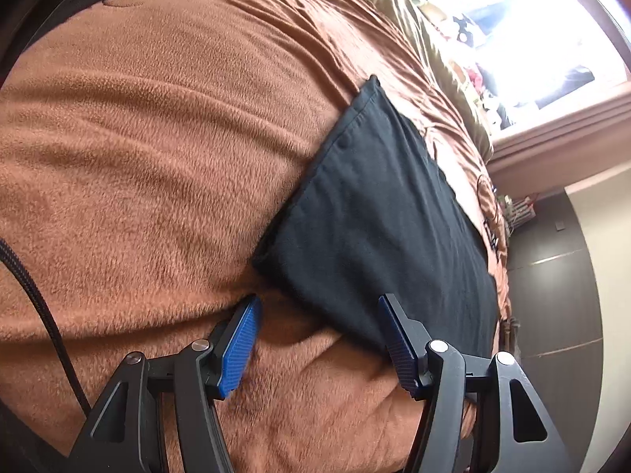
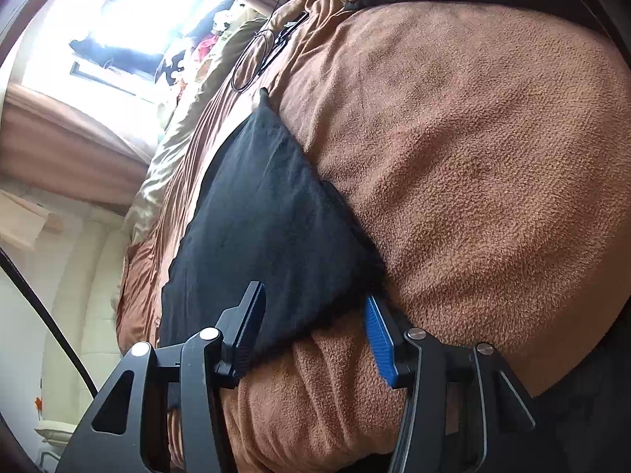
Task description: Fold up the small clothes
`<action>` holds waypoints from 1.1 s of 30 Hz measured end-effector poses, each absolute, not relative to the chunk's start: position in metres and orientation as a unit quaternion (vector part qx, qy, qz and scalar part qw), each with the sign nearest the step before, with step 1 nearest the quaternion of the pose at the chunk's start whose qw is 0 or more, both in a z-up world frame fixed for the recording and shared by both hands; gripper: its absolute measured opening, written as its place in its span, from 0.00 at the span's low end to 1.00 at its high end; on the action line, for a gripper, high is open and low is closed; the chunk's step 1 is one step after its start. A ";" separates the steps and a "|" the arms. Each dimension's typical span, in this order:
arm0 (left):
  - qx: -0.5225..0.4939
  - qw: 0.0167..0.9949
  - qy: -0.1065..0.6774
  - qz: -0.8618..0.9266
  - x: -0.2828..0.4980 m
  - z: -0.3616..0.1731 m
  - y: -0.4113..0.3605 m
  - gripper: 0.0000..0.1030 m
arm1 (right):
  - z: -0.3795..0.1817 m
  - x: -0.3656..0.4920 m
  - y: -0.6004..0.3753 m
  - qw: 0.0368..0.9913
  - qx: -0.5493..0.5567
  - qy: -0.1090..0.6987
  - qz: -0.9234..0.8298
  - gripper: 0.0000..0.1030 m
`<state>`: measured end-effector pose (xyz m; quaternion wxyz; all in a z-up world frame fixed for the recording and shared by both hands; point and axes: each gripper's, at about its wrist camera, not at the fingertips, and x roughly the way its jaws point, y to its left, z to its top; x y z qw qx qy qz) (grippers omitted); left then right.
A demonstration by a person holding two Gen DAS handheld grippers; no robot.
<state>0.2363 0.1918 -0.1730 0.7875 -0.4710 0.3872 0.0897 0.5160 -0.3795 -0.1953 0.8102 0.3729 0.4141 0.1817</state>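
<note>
While we hold a gripper in each hand over the bed, both wrist views look down on a brown fleece blanket (image 1: 157, 157) with a folded black garment (image 1: 374, 213) lying flat on it. Seen from our left wrist, the garment lies from about twelve to four o'clock of the middle, its long edge running up toward a bright window (image 1: 532, 27) at one o'clock. Our left gripper (image 1: 319, 339) stands partly open, its blue pads (image 1: 236, 347) well apart; the near corner of the garment lies between the fingertips, and the right-hand fingertip overlaps the cloth's edge, yet we cannot see either pad pressing on it. A black cable (image 1: 43, 315) hangs at nine o'clock. Seen from our right wrist, the same garment (image 2: 268, 228) stretches from eleven o'clock down to the middle, with the blanket (image 2: 473, 157) bulging at three o'clock. Our right gripper (image 2: 315, 335) is also partly open, the garment's near edge reaching in between its fingers, the left-hand one laid against the cloth, the blue pad (image 2: 378, 339) just beside the corner; a firm pinch is not visible. Farther up the bed, at eleven o'clock, a thin black cord (image 2: 252, 59) lies in a loop.
</note>
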 end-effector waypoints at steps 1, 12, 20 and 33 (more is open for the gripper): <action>-0.474 0.788 0.383 0.089 0.238 -0.173 0.193 0.61 | -0.193 0.515 -0.379 0.812 0.371 0.414 0.179 0.41; -0.423 0.819 0.381 0.070 0.253 -0.155 0.193 0.50 | -0.179 0.503 -0.380 0.829 0.355 0.392 0.183 0.12; -0.395 0.823 0.397 0.091 0.262 -0.173 0.191 0.44 | -0.190 0.515 -0.358 0.823 0.344 0.413 0.184 0.12; -0.326 0.850 0.398 0.112 0.271 -0.150 0.198 0.04 | -0.153 0.522 -0.333 0.853 0.289 0.411 0.139 0.01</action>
